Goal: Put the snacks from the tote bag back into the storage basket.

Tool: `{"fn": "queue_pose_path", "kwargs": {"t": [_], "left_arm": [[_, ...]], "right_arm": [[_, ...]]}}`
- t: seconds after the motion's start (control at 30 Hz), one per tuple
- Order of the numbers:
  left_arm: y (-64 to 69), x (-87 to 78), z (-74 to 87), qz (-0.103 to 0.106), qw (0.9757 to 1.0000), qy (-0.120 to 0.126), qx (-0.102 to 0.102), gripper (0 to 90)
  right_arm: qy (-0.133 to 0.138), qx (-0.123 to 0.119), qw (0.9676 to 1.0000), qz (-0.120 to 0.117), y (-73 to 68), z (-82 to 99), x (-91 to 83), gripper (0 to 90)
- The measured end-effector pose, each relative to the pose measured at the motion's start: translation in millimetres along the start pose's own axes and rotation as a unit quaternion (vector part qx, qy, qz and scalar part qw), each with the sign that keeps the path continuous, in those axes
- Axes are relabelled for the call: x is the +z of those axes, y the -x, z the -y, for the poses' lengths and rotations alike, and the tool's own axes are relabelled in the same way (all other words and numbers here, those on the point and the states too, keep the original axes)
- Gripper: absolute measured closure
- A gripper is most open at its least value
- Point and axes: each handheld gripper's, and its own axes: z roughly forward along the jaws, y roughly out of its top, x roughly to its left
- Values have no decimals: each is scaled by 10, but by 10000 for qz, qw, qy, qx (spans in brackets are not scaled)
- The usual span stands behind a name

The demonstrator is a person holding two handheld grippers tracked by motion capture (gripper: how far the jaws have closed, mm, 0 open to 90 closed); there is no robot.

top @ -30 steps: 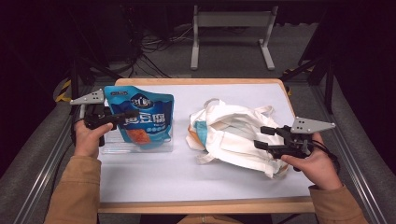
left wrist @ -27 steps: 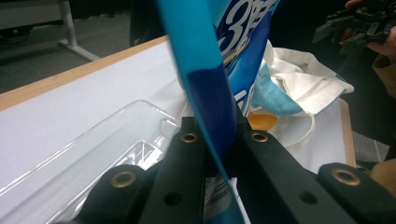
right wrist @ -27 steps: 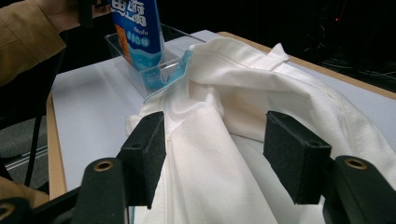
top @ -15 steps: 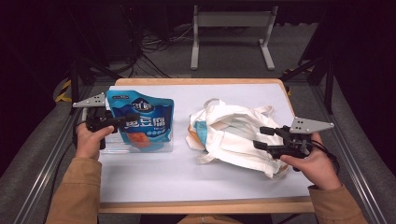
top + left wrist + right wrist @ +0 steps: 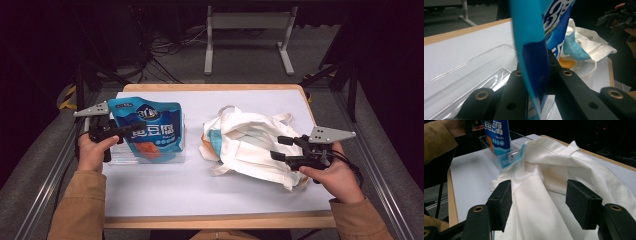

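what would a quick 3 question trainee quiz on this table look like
1. True or false: the blue pouch stands in a clear tray.
2. What lies under the right gripper? A) white bag B) a book C) a bowl
3. Which gripper has the pouch between its jaws?

Key:
1. True.
2. A; its jaws are open over the cloth.
3. The left gripper; its jaws have just been opening, with the pouch's edge between them.

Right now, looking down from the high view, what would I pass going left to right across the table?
Left gripper → blue snack pouch standing in a clear tray → white tote bag → right gripper.
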Motion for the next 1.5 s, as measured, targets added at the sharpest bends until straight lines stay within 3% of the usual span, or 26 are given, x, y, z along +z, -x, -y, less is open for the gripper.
{"fn": "queue_pose_path", "kwargs": {"t": [0.17,0.3,0.43,0.6,0.8,0.93,1.1,1.17,1.33,1.43,1.5], "left_arm": [[18,0,-4,-105,9999,41,-34,743],[28,22,-5,-317,9994,158,32,498],[49,16,-1,-397,9982,436,106,414],[79,-53,-6,-585,9954,731,214,363],[183,-197,-18,-908,9914,820,465,364],[218,-304,-27,-1086,9889,878,514,343],[347,-503,-56,-1112,9866,1046,573,344],[445,-599,-60,-1103,9872,1028,517,352],[636,-707,-43,-1189,9874,857,593,352],[717,-737,-23,-1313,9856,809,696,350],[815,-810,22,-1482,9831,763,761,344]], "right_arm": [[-7,-3,10000,-8,-3,0,5,386],[-4,0,10000,2,-3,-1,3,384],[10,-25,10000,20,5,-1,-2,374],[5,-49,10000,23,5,-1,-1,372],[23,-45,10000,25,14,-8,-4,370],[35,-41,10000,32,28,-16,9,369],[75,-45,10000,39,62,-32,31,356],[97,-81,9999,72,73,-37,37,345],[134,-91,9998,98,80,-38,37,337],[147,-111,9997,128,81,-35,26,336],[234,-134,9995,173,95,-20,-13,332]]}}
